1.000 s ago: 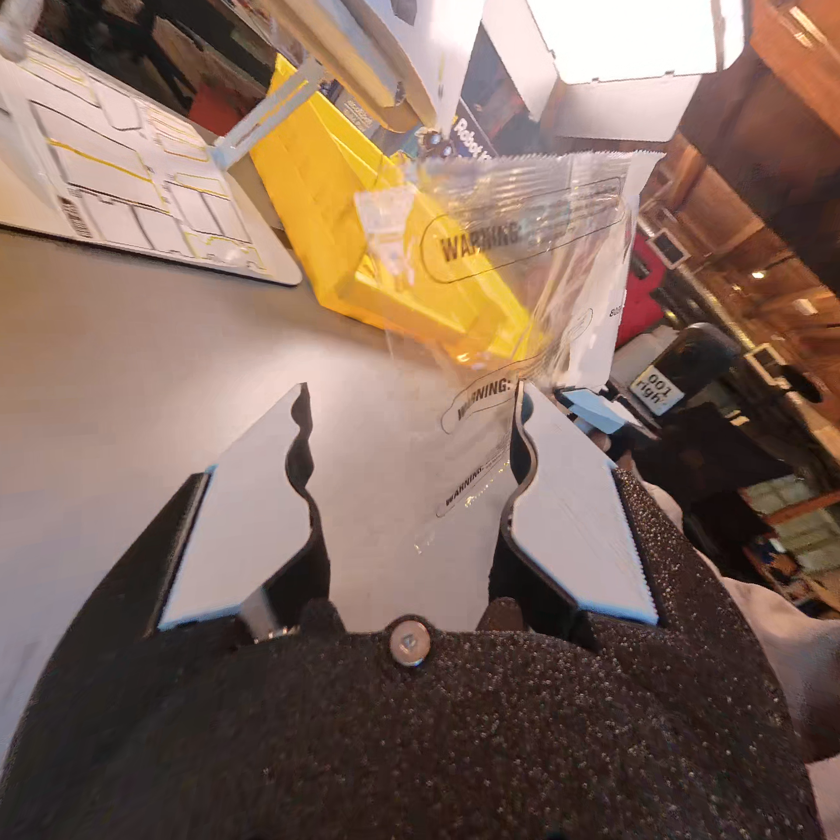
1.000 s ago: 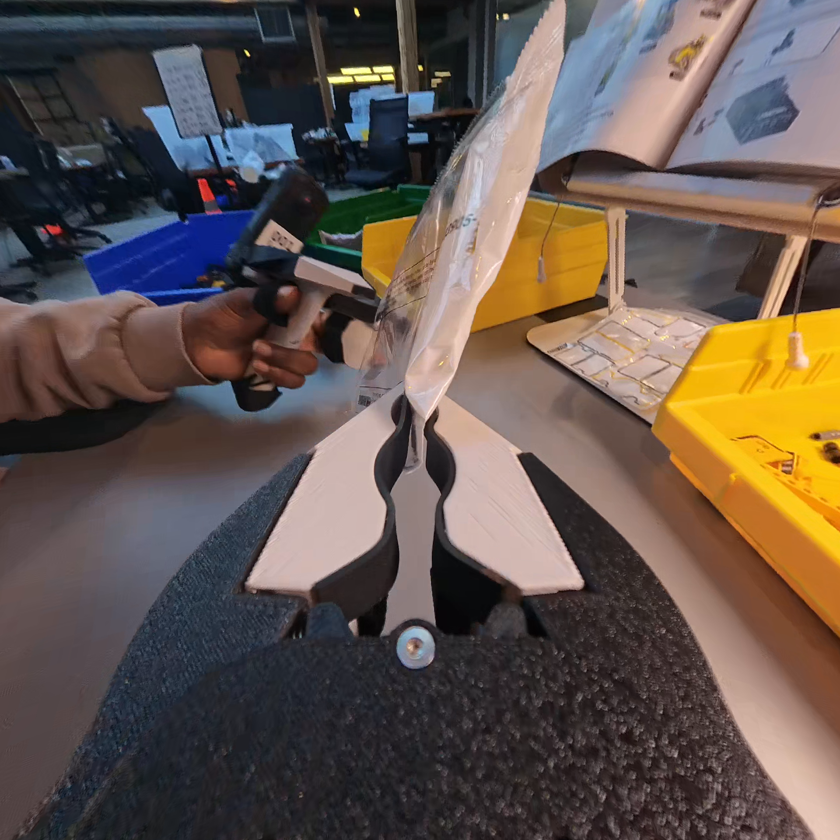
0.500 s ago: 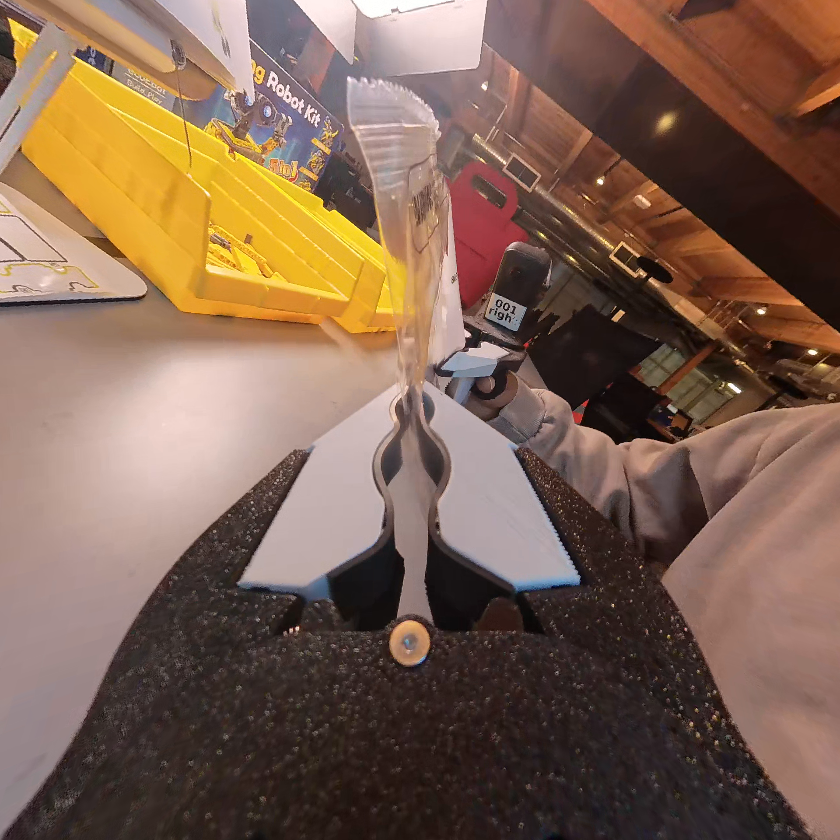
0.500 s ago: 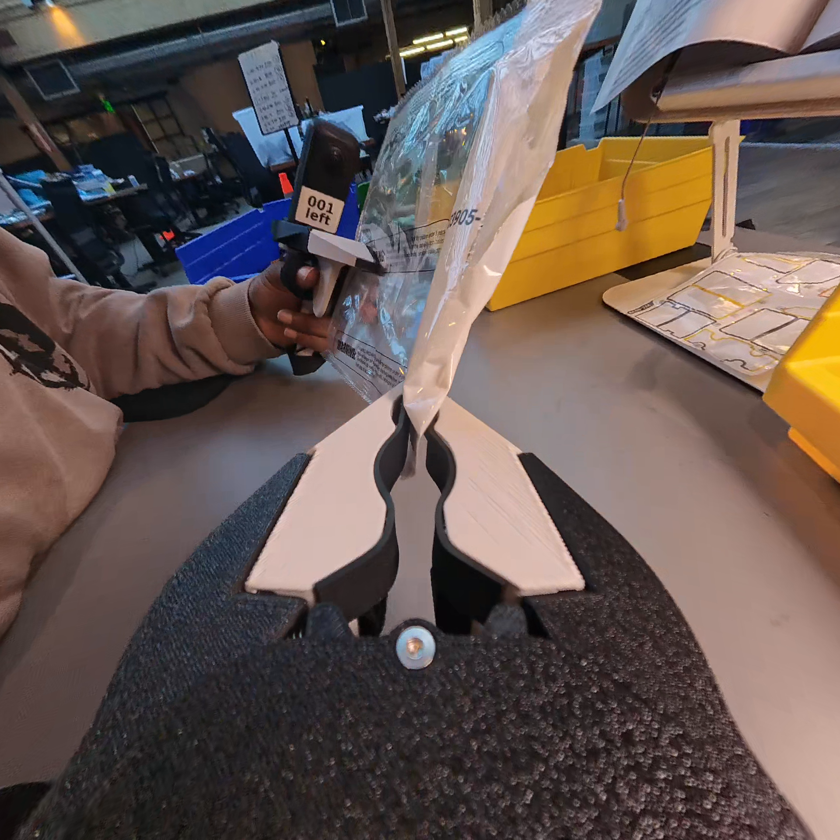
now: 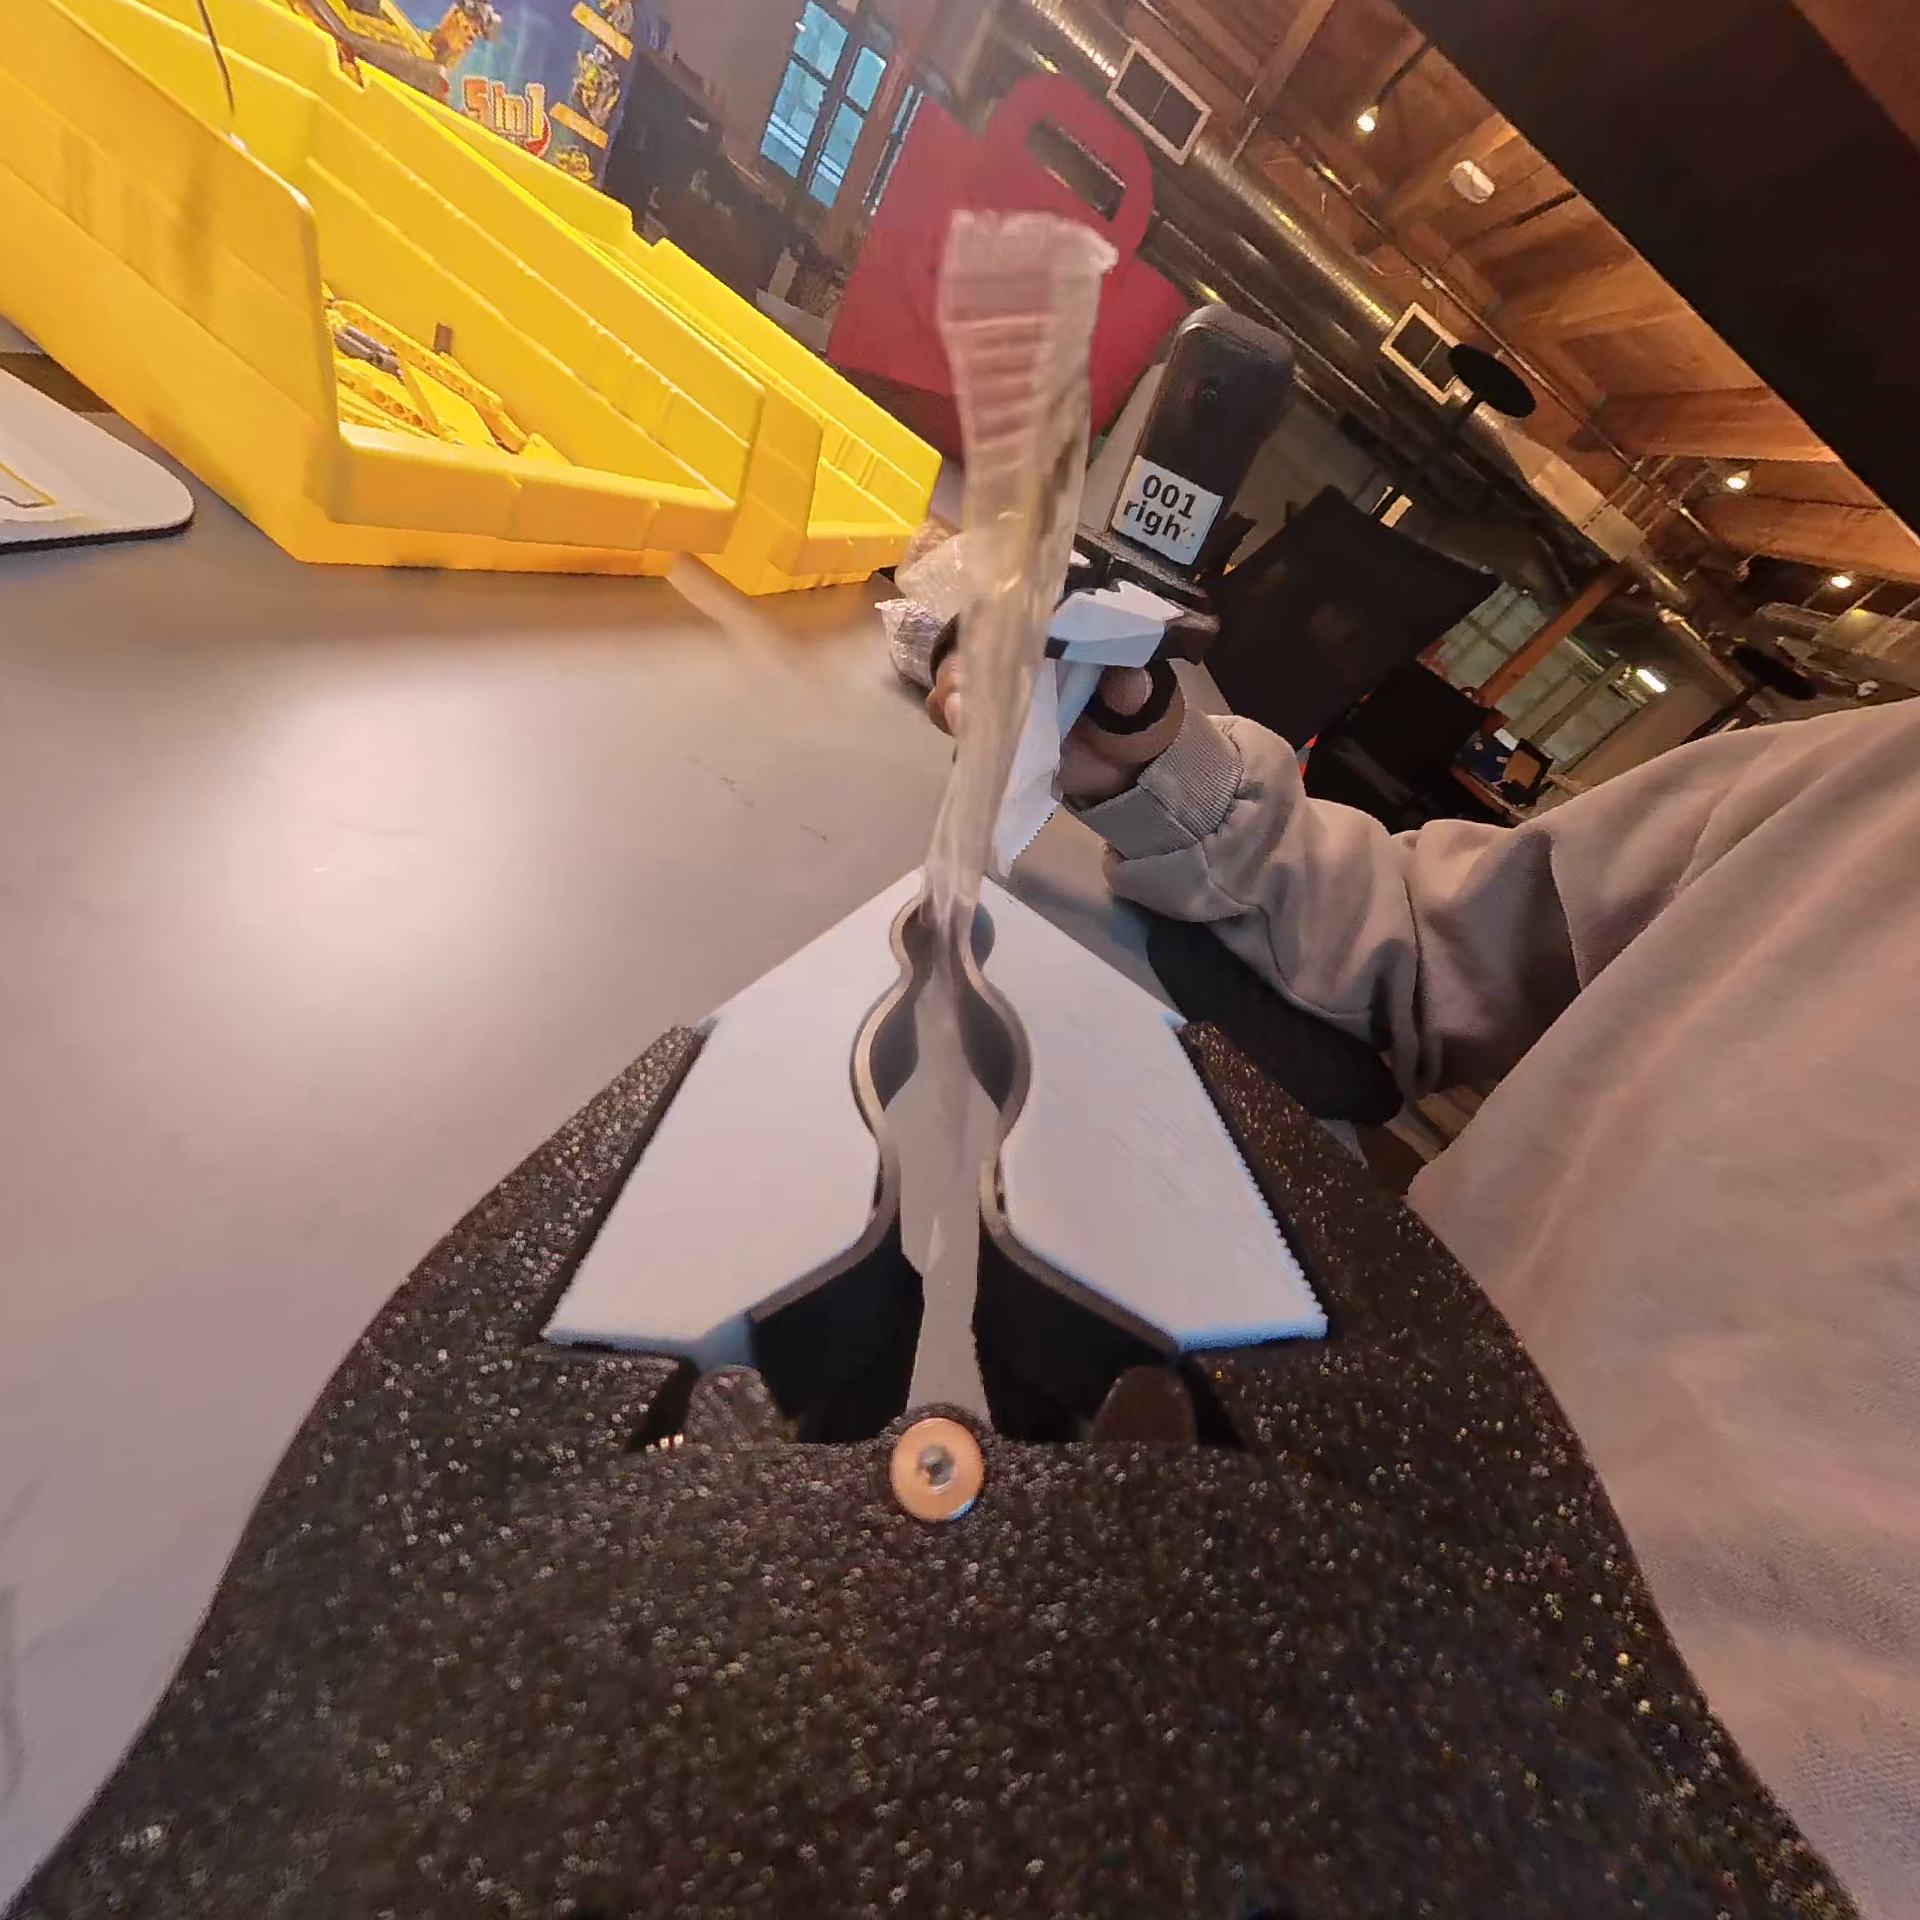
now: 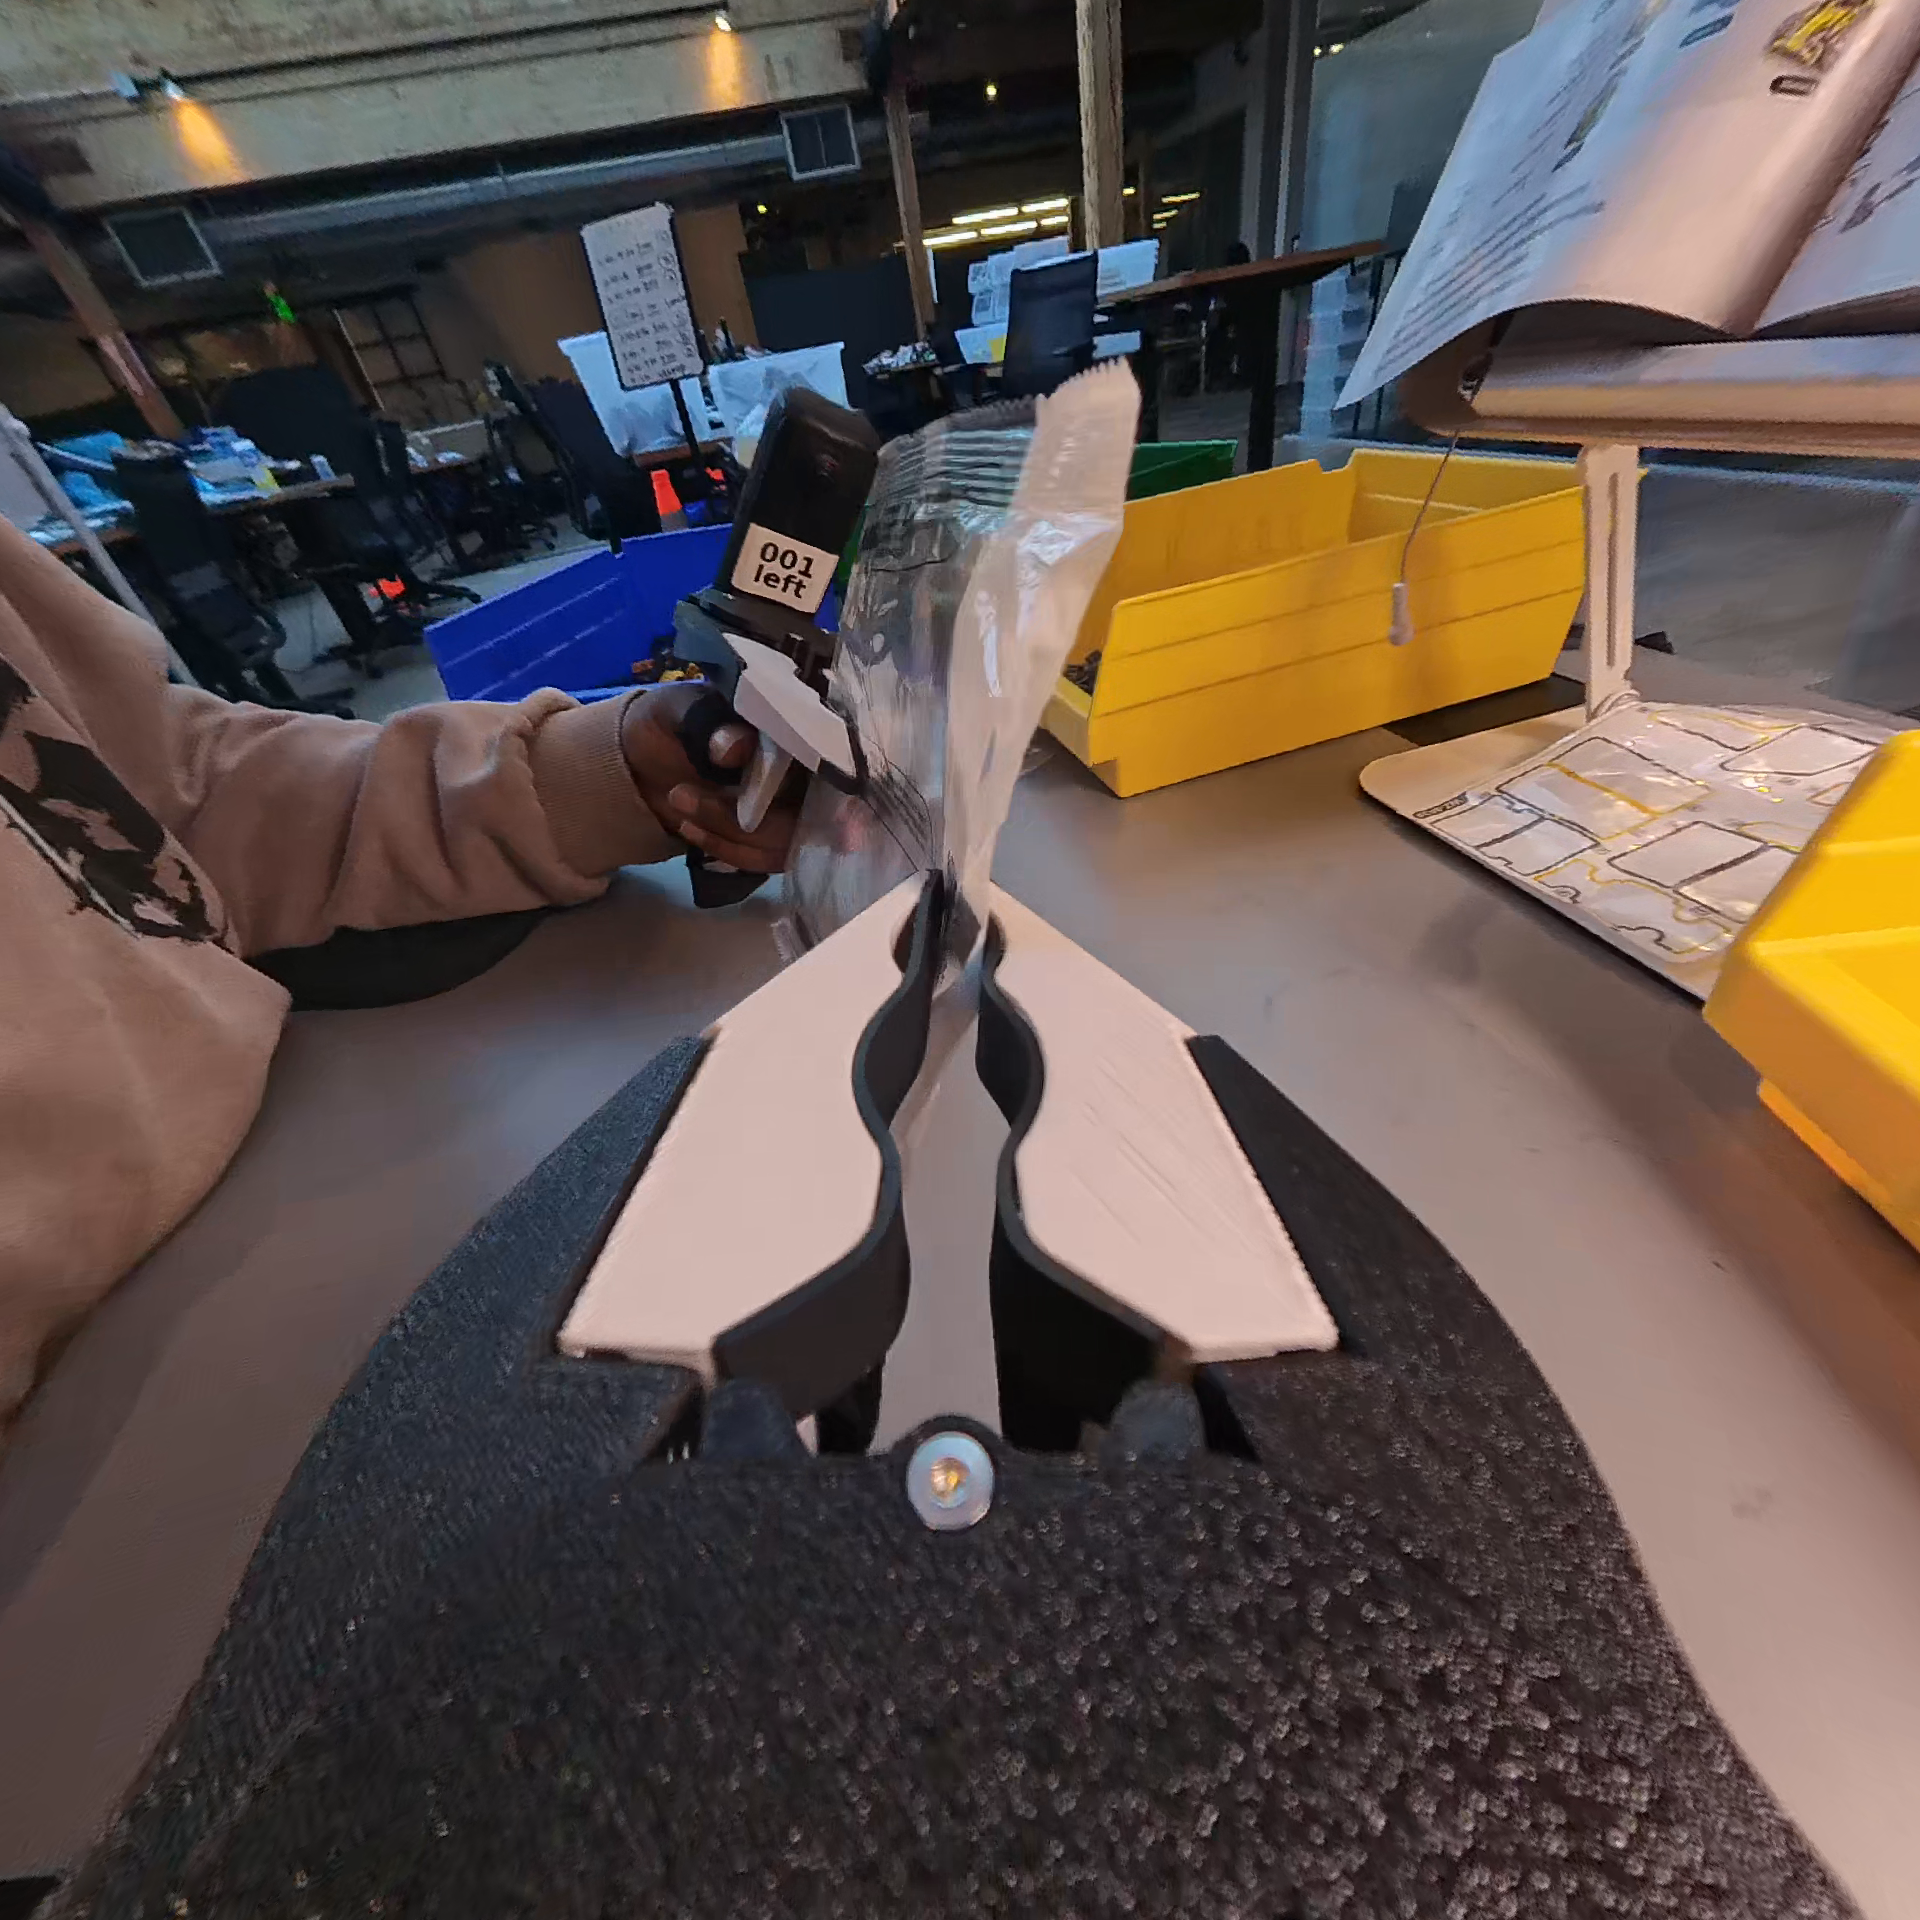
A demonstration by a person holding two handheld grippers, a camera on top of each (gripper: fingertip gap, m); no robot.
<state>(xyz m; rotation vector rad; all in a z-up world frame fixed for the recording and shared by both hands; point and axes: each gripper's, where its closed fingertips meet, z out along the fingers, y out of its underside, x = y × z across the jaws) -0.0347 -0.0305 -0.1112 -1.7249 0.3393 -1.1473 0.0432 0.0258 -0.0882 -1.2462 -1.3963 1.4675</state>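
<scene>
At the left, the left gripper is clenched on one edge of a clear crinkled plastic bag with black print, which stands upright above the grey tabletop. Just right of it, the right gripper pinches the bag's lower corner — both claws grip the same bag, held between them in the air. Farther right sits a yellow plastic bin, then a white printed sheet lying flat under an open booklet on a white stand. A blue bin lies far behind the left gripper.

Glossy clear plastic bag, matt grey tabletop.
</scene>
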